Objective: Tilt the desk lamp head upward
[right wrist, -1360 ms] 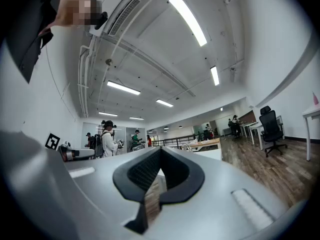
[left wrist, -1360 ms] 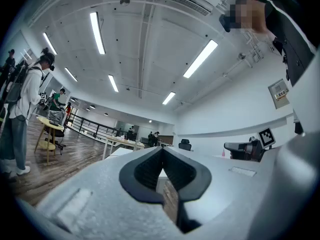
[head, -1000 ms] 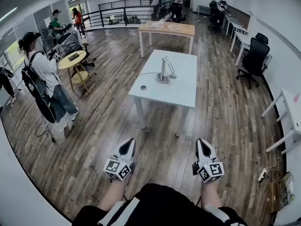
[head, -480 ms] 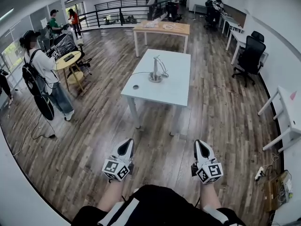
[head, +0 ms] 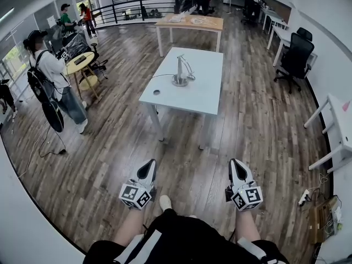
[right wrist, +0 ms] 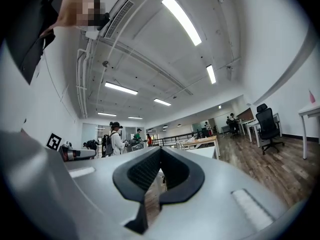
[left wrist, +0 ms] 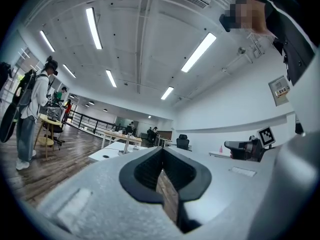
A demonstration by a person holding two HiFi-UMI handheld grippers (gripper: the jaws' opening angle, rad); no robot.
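Standing well back from the white table (head: 206, 95), the person holds both tools low and level above the wooden floor (head: 110, 147), tips aimed toward it. The left gripper (head: 150, 165) is clenched on nothing, and the right gripper (head: 235, 164) is pressed together, likewise empty. The desk lamp (head: 180, 73) stands on the table's far left part, its thin arm bending over to the right, well apart from both grippers. A bystander with a backpack (head: 52, 76) stands off to the left

The white rectangular worktop (head: 203, 89) with the silver desk lamp (head: 180, 73) is seen shifted up-left; a pale shoe tip (head: 165, 202) is newly shown.
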